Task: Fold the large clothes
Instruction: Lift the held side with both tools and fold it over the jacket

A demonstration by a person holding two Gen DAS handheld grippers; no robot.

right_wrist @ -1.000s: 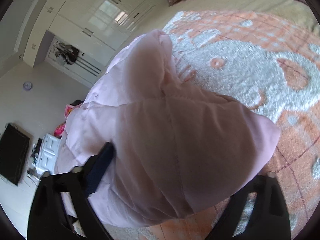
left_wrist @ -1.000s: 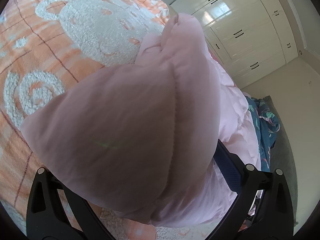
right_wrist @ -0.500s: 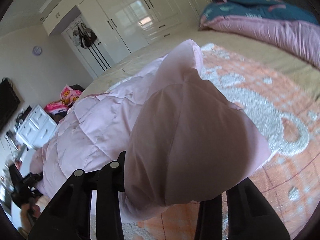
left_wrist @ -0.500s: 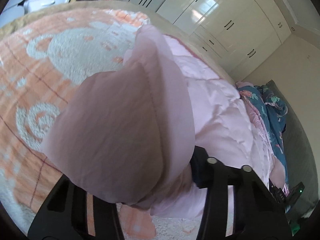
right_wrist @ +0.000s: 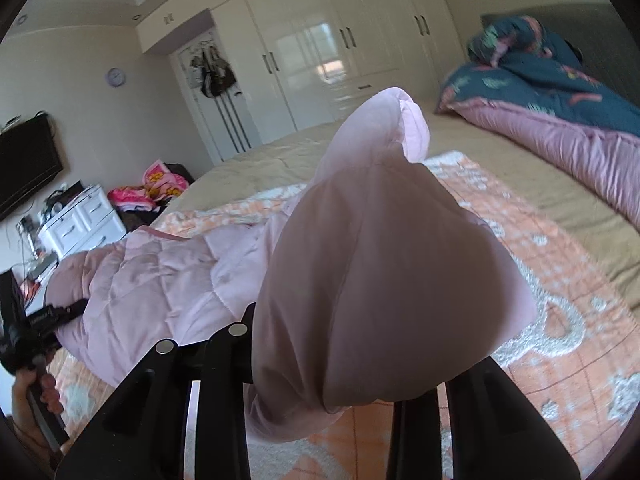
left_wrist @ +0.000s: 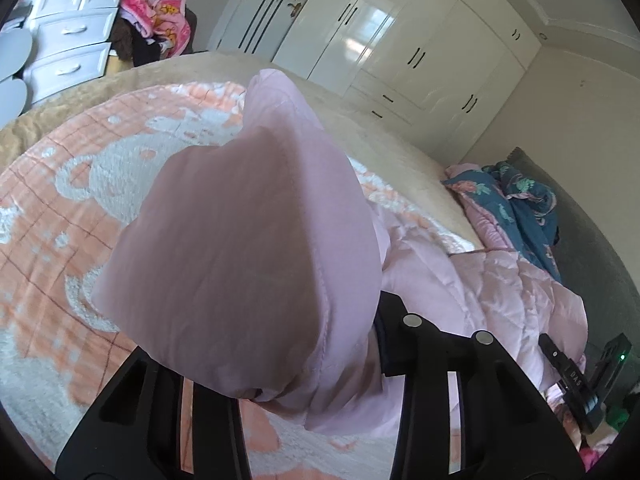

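Note:
A pale pink quilted jacket (left_wrist: pixel 500 280) lies on an orange-and-white bear-pattern blanket (left_wrist: pixel 60 220) on a bed. My left gripper (left_wrist: pixel 312 368) is shut on the jacket's hood (left_wrist: pixel 248 248) and holds it lifted above the blanket. My right gripper (right_wrist: pixel 320 384) is shut on the hood's other side (right_wrist: pixel 380 272), also lifted. The jacket's body (right_wrist: pixel 160 280) trails down to the blanket (right_wrist: pixel 560 340). The fabric hides the fingertips in both views.
A blue floral and pink quilt (right_wrist: pixel 560 104) is piled at the bed's head (left_wrist: pixel 516 208). White wardrobes (left_wrist: pixel 400 40) line the wall. A white drawer unit (left_wrist: pixel 68 32) and bright pink clothes (left_wrist: pixel 160 16) stand past the bed's edge. A wall TV (right_wrist: pixel 28 160) hangs there.
Both grippers have lifted the hood higher and tilted up, so more of the room and less of the blanket shows. The jacket's body now stretches out below.

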